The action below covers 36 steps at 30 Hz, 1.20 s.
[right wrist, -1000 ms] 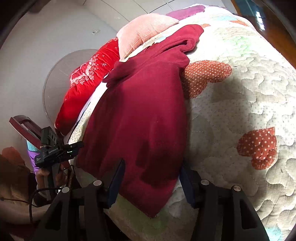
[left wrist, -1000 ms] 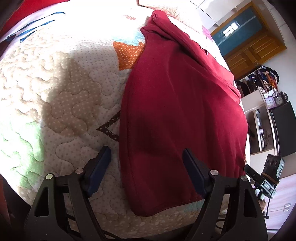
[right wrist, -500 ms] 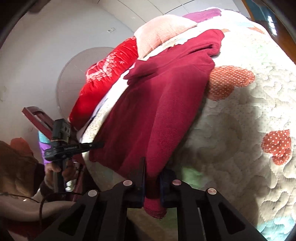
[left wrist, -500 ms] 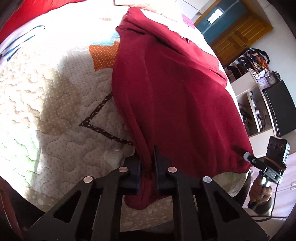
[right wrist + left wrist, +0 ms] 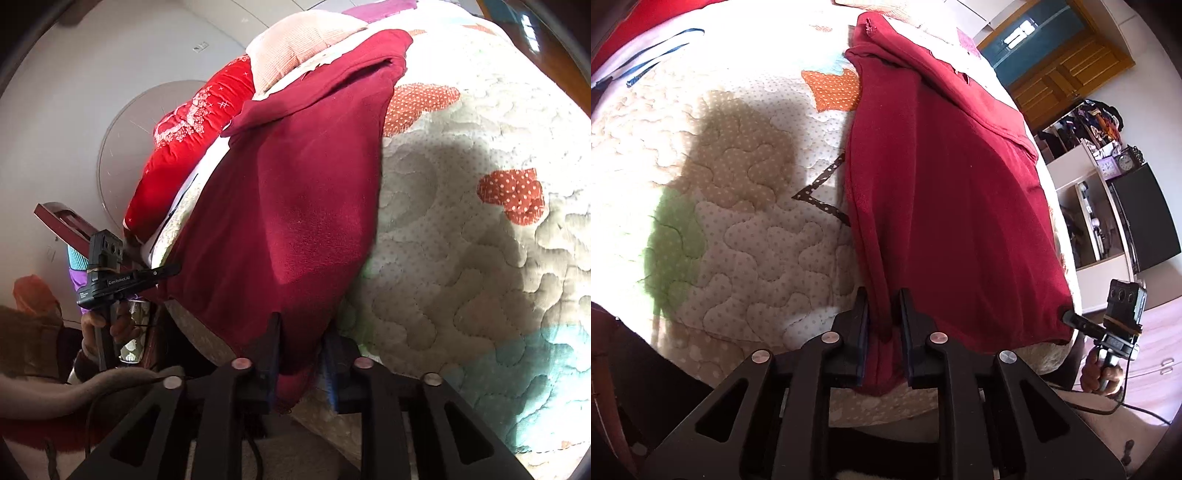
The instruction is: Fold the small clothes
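A dark red fleece garment (image 5: 945, 192) lies spread lengthwise on the quilted bed (image 5: 746, 221). My left gripper (image 5: 884, 325) pinches its near hem corner, bunched between the pads, while the jaws start opening. My right gripper (image 5: 301, 343) is at the other near corner (image 5: 295, 380). Its jaws are opening wider, and the fabric sits loosely between them. In the left wrist view the right gripper (image 5: 1067, 317) shows at the bed's edge with a hand (image 5: 1100, 373) on its handle. The right wrist view shows the left gripper (image 5: 173, 269) at the hem.
A bright red pillow (image 5: 184, 155) and a pink pillow (image 5: 299, 44) lie at the head of the bed. A shelf unit with a clock (image 5: 1126, 162) and a wooden cabinet (image 5: 1067, 70) stand beyond the bed. The quilt (image 5: 461, 258) spreads wide beside the garment.
Both grippers closed from wide open onto the garment's near hem corners. Since then both have widened a little, the right more, and the left has drawn the hem up and toward itself.
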### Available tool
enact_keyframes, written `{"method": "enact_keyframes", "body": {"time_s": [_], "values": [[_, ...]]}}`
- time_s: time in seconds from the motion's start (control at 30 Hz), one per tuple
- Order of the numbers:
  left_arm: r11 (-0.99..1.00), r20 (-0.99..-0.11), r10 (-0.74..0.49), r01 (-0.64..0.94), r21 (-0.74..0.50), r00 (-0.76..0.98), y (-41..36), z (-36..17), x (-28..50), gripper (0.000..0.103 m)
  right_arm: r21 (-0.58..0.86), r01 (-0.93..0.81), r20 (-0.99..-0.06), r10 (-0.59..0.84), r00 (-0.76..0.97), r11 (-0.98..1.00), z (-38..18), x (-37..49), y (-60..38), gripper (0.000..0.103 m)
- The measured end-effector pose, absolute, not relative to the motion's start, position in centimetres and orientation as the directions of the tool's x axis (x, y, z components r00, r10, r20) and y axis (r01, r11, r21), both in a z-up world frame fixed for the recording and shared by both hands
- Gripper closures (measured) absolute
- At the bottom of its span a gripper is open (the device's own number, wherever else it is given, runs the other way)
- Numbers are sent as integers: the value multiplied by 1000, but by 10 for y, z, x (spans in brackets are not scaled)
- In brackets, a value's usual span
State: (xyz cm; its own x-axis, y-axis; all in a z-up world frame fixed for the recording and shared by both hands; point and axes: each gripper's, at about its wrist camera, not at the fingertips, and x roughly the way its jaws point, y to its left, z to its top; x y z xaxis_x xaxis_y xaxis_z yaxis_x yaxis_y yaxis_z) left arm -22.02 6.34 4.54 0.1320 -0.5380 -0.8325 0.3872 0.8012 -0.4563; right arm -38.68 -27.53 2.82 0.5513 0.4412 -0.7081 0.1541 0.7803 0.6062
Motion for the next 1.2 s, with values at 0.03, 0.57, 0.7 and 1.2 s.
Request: {"method": "enact_keyframes", "body": {"time_s": [0.03, 0.57, 0.7, 1.2], "values": [[803, -832, -538, 382, -457, 135, 66, 48, -220, 88, 620, 147, -695, 452, 559, 771, 28, -384, -275, 59], [824, -837, -530, 319, -469, 138, 52, 29, -227, 32, 656, 51, -644, 523, 559, 753, 12, -366, -263, 56], [825, -846, -515, 345, -447, 135, 46, 29, -232, 25, 665, 43, -632, 531, 565, 746, 12, -367, -263, 56], [751, -783, -595, 474, -460, 183, 25, 99, -195, 93, 665, -143, -456, 550, 700, 733, 83, -328, -282, 84]]}}
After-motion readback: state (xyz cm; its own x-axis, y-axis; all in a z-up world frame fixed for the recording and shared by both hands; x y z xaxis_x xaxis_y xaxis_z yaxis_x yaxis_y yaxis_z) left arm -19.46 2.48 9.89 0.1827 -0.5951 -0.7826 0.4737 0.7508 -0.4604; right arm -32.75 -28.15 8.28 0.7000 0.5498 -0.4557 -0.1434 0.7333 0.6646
